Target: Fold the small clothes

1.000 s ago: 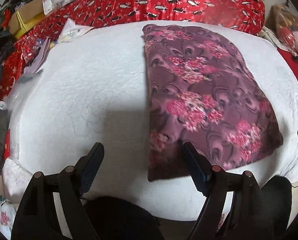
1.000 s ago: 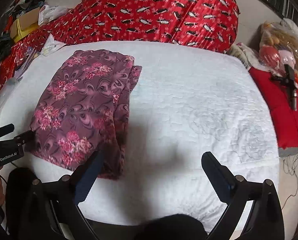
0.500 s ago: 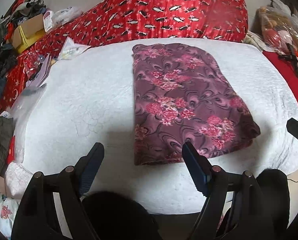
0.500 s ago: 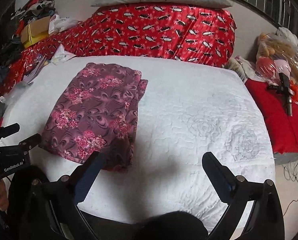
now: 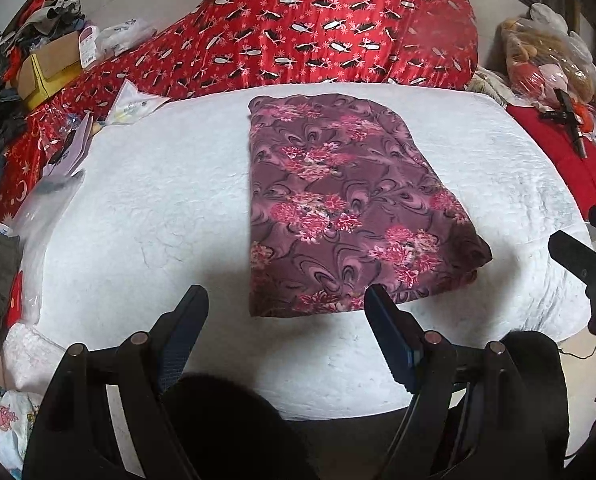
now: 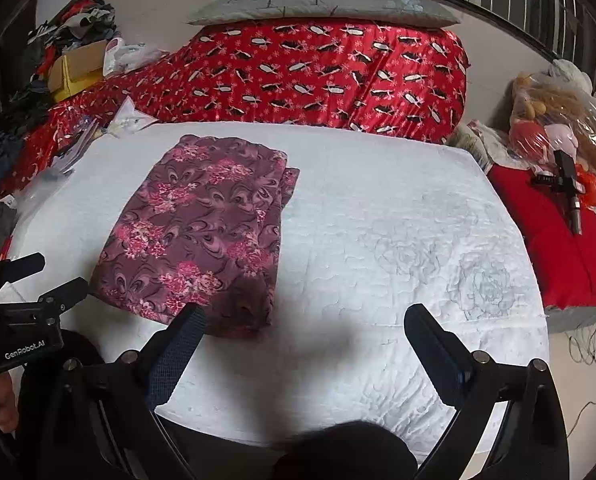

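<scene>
A folded maroon garment with pink flowers lies flat on the white quilted mattress; it also shows in the right wrist view. My left gripper is open and empty, held back above the mattress's near edge, just short of the garment's near hem. My right gripper is open and empty, to the right of the garment's near corner. The left gripper also shows at the left edge of the right wrist view.
A red patterned quilt is piled behind the mattress with a grey pillow on top. Boxes and clothes clutter the far left. Bagged soft toys and a black tool lie on the right.
Both grippers have pulled back and up from the garment, so it looks smaller and farther away. The garment lies still in its folded shape. Both grippers stay open.
</scene>
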{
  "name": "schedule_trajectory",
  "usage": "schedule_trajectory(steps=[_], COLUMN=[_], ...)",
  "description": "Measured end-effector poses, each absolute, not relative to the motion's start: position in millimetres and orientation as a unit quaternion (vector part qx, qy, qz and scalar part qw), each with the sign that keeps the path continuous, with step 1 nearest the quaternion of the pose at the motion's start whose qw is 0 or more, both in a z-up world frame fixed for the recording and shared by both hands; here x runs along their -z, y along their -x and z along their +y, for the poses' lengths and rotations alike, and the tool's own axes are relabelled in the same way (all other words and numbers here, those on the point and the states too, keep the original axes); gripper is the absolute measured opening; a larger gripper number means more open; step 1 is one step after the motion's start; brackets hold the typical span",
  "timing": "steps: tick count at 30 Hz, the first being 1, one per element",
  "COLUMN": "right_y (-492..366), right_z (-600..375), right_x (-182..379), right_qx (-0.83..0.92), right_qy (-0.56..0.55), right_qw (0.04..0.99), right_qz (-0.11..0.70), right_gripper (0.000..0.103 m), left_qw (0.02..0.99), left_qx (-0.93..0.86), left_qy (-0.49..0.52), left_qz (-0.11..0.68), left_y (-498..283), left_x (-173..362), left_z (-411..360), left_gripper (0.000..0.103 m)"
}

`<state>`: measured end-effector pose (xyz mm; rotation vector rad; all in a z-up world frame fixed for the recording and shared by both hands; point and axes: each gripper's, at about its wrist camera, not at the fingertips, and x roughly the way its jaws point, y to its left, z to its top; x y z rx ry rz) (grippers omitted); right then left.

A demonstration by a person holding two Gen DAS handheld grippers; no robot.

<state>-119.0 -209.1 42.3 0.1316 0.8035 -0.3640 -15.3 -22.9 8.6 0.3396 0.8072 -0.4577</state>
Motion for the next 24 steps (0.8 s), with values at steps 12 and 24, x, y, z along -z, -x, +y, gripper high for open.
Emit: schedule_trajectory(steps=[12,24], right_y=[126,130], right_z=[-201,-209], right_x=[-45,-46], right_qx=[0.177,0.183], right_qy=[-0.058,-0.070], right_qw=[0.907,0.903], right_qz=[0.378,0.381], right_gripper=[0.103,0.103], left_qw=[0.879,0.876], left_qx=[0.231,0.252], left_qy=[-0.164,-0.160], left_qz=[0.384,0.379], left_y=[26,35], left_x=[-10,-17], left_z=[-28,-34], left_gripper=[0.081,0.081])
